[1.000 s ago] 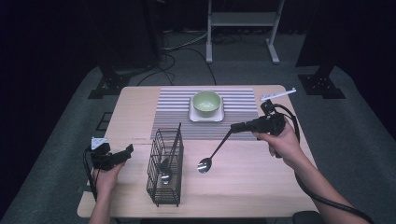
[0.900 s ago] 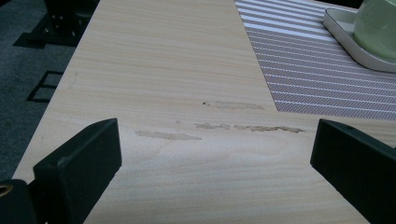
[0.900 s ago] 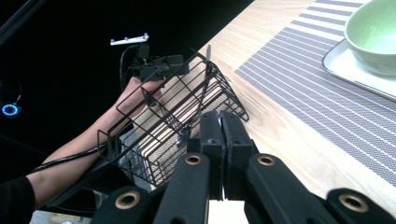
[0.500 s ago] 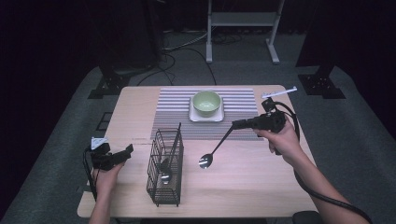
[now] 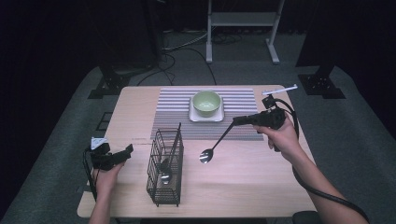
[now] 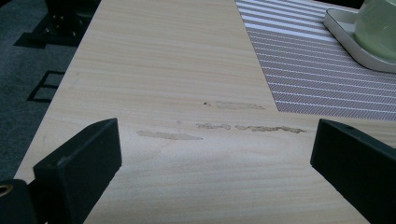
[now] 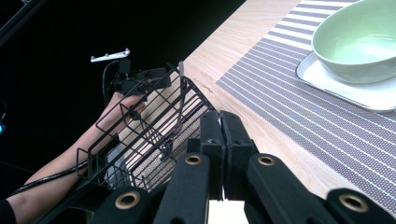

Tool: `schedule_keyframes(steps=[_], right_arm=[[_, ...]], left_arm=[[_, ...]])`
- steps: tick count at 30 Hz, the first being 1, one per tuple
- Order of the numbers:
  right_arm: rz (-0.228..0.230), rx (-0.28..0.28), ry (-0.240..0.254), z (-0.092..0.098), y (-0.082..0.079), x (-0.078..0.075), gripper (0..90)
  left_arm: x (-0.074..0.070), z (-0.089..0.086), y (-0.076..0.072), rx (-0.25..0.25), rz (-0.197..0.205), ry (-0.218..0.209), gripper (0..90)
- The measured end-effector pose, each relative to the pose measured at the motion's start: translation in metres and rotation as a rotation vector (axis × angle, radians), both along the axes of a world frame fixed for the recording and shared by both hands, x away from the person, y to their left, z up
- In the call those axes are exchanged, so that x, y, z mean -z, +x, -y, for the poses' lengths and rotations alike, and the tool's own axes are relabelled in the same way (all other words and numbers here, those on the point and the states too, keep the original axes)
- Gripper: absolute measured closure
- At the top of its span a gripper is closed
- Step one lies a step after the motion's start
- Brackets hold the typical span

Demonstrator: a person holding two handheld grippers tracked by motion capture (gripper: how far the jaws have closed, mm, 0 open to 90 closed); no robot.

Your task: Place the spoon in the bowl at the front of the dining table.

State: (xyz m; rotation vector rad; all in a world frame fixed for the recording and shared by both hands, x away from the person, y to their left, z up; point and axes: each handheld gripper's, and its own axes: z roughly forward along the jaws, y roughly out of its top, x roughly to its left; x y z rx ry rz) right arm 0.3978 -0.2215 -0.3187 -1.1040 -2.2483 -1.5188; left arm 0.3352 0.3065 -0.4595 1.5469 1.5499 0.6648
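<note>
Right tongs, at the centre right of the high view, are clamped on the spoon handle; its bowl hangs low at frame centre, just right of the rack. Since a second ago the hand has lifted slightly and the spoon has edged toward the rack, so I judge the drop-in comes next. Left tongs, at lower left, gape wide and hold nothing above the counter.
</note>
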Motion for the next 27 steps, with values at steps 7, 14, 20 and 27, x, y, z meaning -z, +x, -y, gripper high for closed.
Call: schedule_keyframes(steps=[7,14,20,27], right_arm=[[0.000,0.010,0.004,0.000,0.004,0.000,88.8],[-0.001,0.023,0.003,-0.001,0.009,0.001,88.8],[-0.004,0.036,0.005,-0.001,0.013,0.001,88.8],[-0.003,0.047,0.010,0.000,0.017,0.002,88.8]], left_arm=[[0.000,0.000,0.000,0.001,-0.001,0.001,0.8],[0.000,0.000,0.000,0.003,0.000,0.005,0.8],[0.000,0.000,0.000,0.001,-0.001,0.002,0.8],[0.000,0.000,0.000,0.002,-0.001,0.004,0.8]])
